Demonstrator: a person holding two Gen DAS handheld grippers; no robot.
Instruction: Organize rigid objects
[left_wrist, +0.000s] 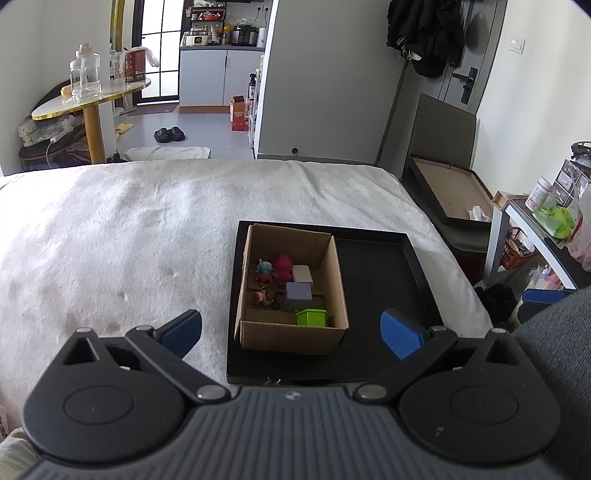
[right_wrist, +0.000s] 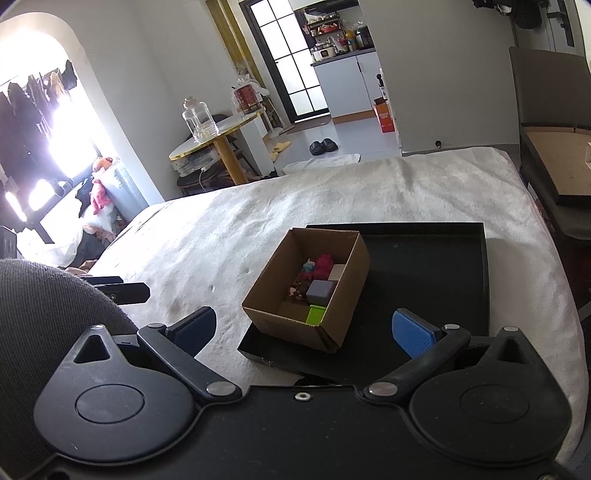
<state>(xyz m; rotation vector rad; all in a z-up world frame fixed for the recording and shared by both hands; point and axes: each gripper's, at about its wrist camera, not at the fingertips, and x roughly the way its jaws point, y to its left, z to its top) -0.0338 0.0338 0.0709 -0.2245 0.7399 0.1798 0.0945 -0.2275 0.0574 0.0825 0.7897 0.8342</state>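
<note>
A brown cardboard box (left_wrist: 255, 332) stands in the left part of a black tray (left_wrist: 373, 280) on a white blanket. Inside it lie a green block (left_wrist: 312, 317), a grey-purple cube (left_wrist: 298, 291), a white cube (left_wrist: 303, 274), a magenta toy (left_wrist: 283, 266) and small figures (left_wrist: 264, 271). The same box (right_wrist: 280, 317) and tray (right_wrist: 436, 273) show in the right wrist view. My left gripper (left_wrist: 291, 330) is open and empty, just short of the box. My right gripper (right_wrist: 306, 328) is open and empty, near the box's front corner.
The white blanket (left_wrist: 129, 236) covers the bed around the tray. Beyond its far edge are a round table (left_wrist: 88, 101) with a glass jar, slippers on the floor and a kitchen. A dark chair (left_wrist: 443, 155) and a cluttered shelf (left_wrist: 546, 221) stand to the right.
</note>
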